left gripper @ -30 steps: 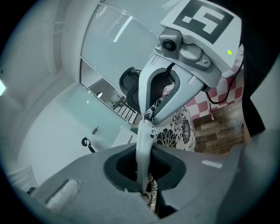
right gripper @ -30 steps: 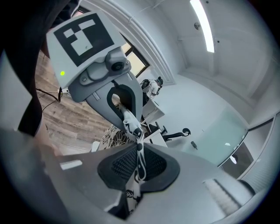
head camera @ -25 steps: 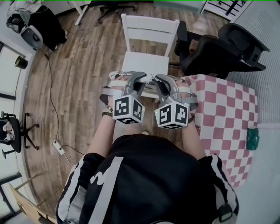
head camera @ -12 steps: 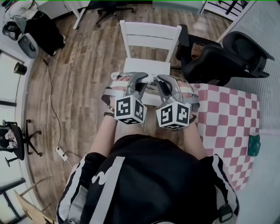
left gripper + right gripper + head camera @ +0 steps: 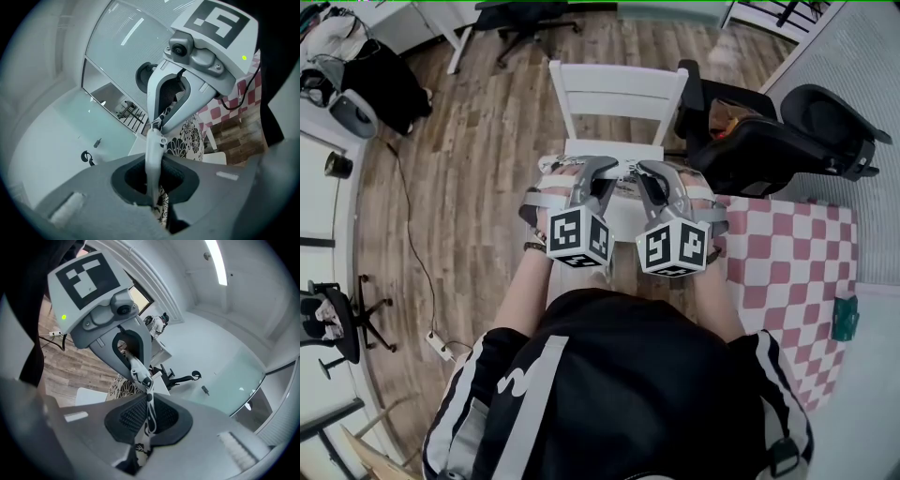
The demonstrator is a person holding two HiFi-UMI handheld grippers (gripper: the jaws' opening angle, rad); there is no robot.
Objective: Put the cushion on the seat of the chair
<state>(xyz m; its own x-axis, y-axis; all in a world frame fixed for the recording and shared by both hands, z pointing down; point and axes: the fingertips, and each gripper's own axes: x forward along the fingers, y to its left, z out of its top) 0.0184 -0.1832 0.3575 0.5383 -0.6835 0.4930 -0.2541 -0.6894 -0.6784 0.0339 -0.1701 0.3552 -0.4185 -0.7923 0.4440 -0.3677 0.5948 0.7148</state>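
Note:
A white wooden chair stands straight ahead, its seat partly hidden behind my grippers. A white cushion with a black flower print hangs between the two grippers, over the front of the seat. My left gripper is shut on the cushion's left edge, and the fabric runs through its jaws. Opposite it, my right gripper is shut on the other edge, with cloth pinched between its pads. Both gripper views show a corner of the white seat below the cushion.
A black office chair stands close to the white chair's right side. A table with a pink and white checked cloth is on my right, with a green object on it. A cable and power strip lie on the wooden floor at left.
Both grippers have carried the cushion forward together, and they now cover more of the chair's seat. Their hold on the cushion is unchanged.

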